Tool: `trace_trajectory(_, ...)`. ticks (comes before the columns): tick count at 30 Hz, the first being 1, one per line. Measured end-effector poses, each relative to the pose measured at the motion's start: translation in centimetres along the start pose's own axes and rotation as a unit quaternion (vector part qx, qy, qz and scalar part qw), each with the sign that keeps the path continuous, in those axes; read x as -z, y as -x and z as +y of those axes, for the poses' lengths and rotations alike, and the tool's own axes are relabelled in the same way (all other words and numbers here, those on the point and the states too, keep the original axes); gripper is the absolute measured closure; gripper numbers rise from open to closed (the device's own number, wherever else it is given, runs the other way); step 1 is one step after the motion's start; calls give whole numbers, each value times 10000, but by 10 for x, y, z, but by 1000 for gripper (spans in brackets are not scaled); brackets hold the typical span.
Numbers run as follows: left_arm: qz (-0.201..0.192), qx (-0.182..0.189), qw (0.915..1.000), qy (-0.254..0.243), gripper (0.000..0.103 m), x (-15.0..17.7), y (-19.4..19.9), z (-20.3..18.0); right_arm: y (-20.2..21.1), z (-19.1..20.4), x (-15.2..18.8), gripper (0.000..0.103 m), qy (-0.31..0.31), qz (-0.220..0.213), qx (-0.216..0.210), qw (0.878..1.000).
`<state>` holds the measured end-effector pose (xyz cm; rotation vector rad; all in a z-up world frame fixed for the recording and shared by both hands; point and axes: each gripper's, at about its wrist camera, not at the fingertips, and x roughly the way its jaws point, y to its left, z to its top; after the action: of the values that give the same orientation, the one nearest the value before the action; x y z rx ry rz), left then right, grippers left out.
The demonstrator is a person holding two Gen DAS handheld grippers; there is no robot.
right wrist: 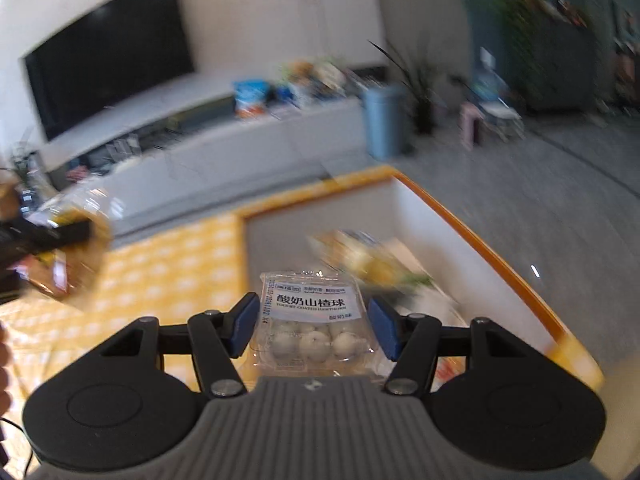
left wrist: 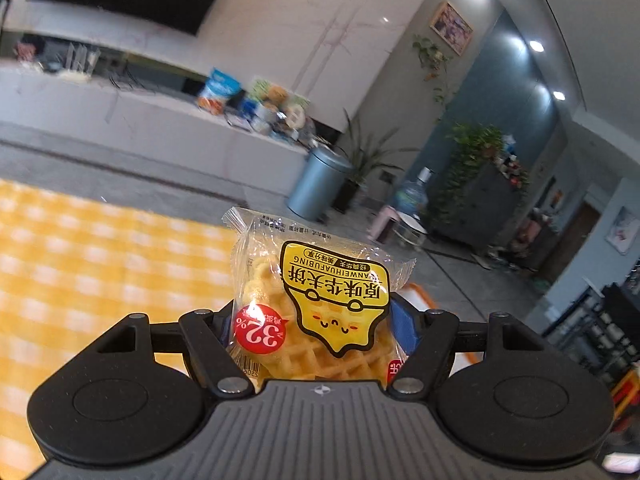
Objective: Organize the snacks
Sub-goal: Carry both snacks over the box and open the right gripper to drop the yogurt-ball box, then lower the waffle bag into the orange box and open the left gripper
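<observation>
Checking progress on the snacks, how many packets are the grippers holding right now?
2. A clear waffle packet with yellow label in the left gripper; a clear packet of white yogurt balls in the right gripper.

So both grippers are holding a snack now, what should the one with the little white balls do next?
Probably carry it a bit further forward over the orange-rimmed box and let go. The right gripper holds the yogurt hawthorn ball pack in the air, the box lies open just ahead, and another snack is already in there. The left gripper with the waffle pack can follow.
</observation>
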<state>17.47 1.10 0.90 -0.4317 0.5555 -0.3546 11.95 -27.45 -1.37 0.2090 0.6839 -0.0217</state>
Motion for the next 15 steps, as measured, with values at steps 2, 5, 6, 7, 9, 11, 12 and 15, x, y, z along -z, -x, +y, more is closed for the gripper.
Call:
trace_trajectory(2, 136, 153, 9998, -6, 21, 5, -9, -11, -5, -8, 5, 44, -50, 168, 159, 9997)
trace_trajectory(5, 301, 280, 9991, -99, 21, 11, -21, -25, -10, -14, 8, 44, -98, 305, 15, 9995)
trace_trajectory(6, 346, 306, 9988, -133, 21, 13, -25, -29, -13, -14, 10, 44, -154, 344, -46, 9993)
trace_trajectory(7, 393, 325, 9986, -157, 21, 15, -28, -33, -16, -14, 11, 43, -185, 391, -53, 9990)
trace_trajectory(9, 457, 351, 9982, -181, 21, 17, -33, -38, -25, -11, 14, 43, -86, 523, 59, 9986)
trace_trajectory(11, 465, 361, 9978, -294, 21, 20, -37, -45, -29, -8, 18, 42, 45, 609, 87, 9981)
trace_trajectory(12, 455, 336, 9978, -360, 21, 21, -40, -47, -30, -8, 19, 35, 77, 664, 23, 9978)
trace_trajectory(15, 454, 190, 9974, -529, 21, 24, -46, -55, -25, -12, 20, 16, 100, 503, -83, 9986)
